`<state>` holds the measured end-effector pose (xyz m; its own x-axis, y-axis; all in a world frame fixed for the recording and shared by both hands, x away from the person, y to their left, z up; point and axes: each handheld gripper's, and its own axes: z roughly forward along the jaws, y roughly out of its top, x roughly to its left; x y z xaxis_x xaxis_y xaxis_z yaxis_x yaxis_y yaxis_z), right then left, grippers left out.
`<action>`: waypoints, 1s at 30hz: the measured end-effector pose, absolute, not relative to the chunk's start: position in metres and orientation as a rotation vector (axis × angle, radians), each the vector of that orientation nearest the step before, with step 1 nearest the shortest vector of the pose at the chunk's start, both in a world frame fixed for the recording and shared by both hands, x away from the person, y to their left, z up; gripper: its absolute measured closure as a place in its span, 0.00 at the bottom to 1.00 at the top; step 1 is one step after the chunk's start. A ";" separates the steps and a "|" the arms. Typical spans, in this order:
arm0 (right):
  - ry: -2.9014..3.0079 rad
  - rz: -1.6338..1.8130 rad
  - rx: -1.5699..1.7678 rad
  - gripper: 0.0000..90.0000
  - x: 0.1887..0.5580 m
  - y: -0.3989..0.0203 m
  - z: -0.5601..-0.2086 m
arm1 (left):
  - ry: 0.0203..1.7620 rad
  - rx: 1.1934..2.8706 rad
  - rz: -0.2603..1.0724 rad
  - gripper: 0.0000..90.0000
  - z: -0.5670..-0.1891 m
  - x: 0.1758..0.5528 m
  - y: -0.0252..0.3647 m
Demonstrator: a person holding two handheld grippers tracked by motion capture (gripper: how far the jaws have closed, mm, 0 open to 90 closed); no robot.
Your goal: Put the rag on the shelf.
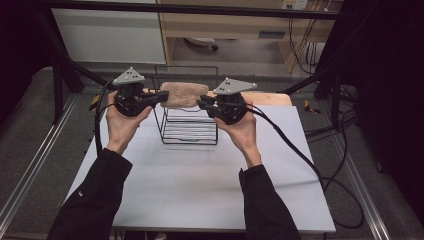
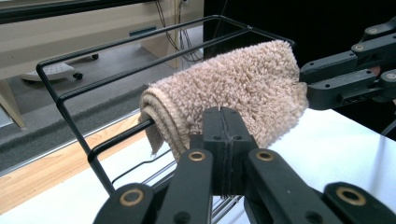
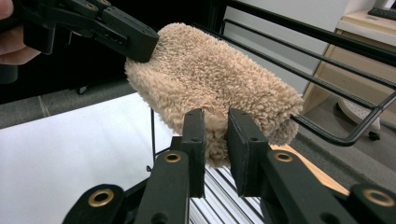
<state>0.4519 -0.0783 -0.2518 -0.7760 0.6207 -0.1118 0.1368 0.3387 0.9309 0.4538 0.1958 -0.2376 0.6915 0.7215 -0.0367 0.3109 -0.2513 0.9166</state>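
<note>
1. Nearest, two dark sleeves come up over the white table, each hand carrying a black gripper.
2. The left gripper has its jaws pressed flat together, with no gap between the pads. In the left gripper view the closed tips sit against the near edge of the towel; whether any pile is pinched, I cannot tell.
3. The right gripper stands slightly open, with a fold of the towel's lower edge between its pads, which are at most lightly touching it.
4. The beige, fluffy towel is folded and draped over the top bars of the black wire rack, between the two grippers.
5. Beyond the rack are a wooden strip, grey floor and pale cabinets.
</note>
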 end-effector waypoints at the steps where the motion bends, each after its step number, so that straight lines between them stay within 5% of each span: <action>1: 2.159 1.433 0.665 0.84 0.452 -0.078 -0.252 | 0.811 1.843 0.489 1.00 -0.239 0.454 0.196; 7: 2.142 1.459 0.666 0.79 0.449 -0.080 -0.249 | 0.797 1.851 0.503 1.00 -0.245 0.454 0.193; 17: 2.162 1.435 0.786 1.00 0.454 -0.084 -0.263 | 0.781 1.876 0.535 0.99 -0.259 0.454 0.190; 30: 2.123 1.439 0.821 1.00 0.460 -0.084 -0.269 | 0.794 1.848 0.552 1.00 -0.267 0.460 0.188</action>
